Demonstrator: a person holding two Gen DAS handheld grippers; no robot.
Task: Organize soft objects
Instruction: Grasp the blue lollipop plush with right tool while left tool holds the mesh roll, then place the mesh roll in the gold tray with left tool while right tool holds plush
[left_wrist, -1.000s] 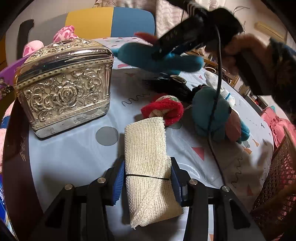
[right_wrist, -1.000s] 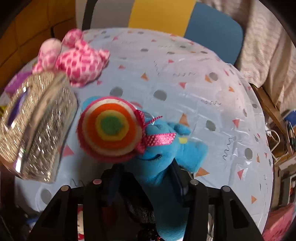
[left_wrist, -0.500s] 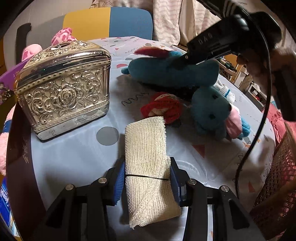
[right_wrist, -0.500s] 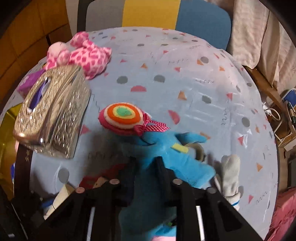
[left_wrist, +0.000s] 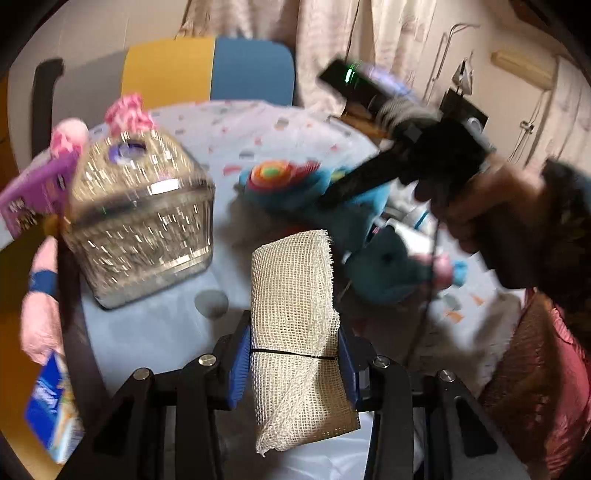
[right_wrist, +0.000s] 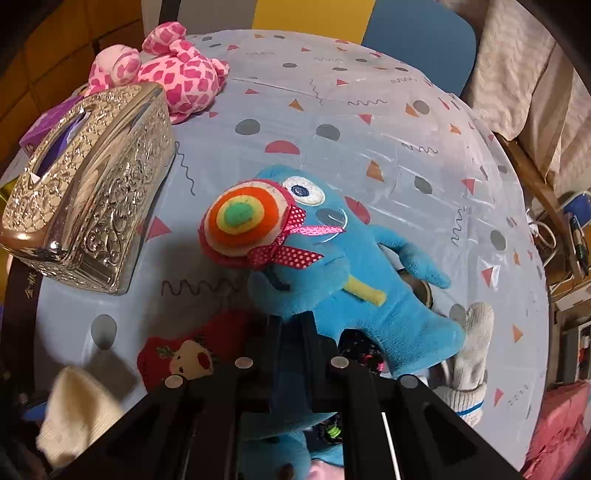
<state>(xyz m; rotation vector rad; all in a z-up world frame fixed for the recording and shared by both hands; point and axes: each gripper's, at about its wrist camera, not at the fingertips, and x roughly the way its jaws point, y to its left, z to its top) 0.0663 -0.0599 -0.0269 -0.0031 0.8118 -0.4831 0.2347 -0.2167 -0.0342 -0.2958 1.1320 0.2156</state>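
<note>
My left gripper (left_wrist: 293, 332) is shut on a rolled cream mesh cloth (left_wrist: 291, 280), held above the table; the roll's end also shows in the right wrist view (right_wrist: 74, 410). The jaws of my right gripper (right_wrist: 293, 319) are shut together, pinching the lower edge of a blue plush toy (right_wrist: 332, 288) with a striped felt lollipop (right_wrist: 240, 221). That toy lies face up over a pile of soft things. In the left wrist view a hand holds the right gripper (left_wrist: 328, 195) across the blue plush toy (left_wrist: 295, 192).
An embossed silver box (right_wrist: 92, 192) stands at the left of the patterned tablecloth (right_wrist: 369, 122), a pink spotted plush (right_wrist: 177, 74) behind it. A red sock (right_wrist: 184, 358), a white sock (right_wrist: 469, 350) and a teal plush (left_wrist: 388, 269) lie near. A wicker basket (left_wrist: 517, 362) sits right.
My right gripper lowered the blue plush from the air onto the pile and its jaws closed fully; the toy now faces up. The left gripper rose with the mesh cloth.
</note>
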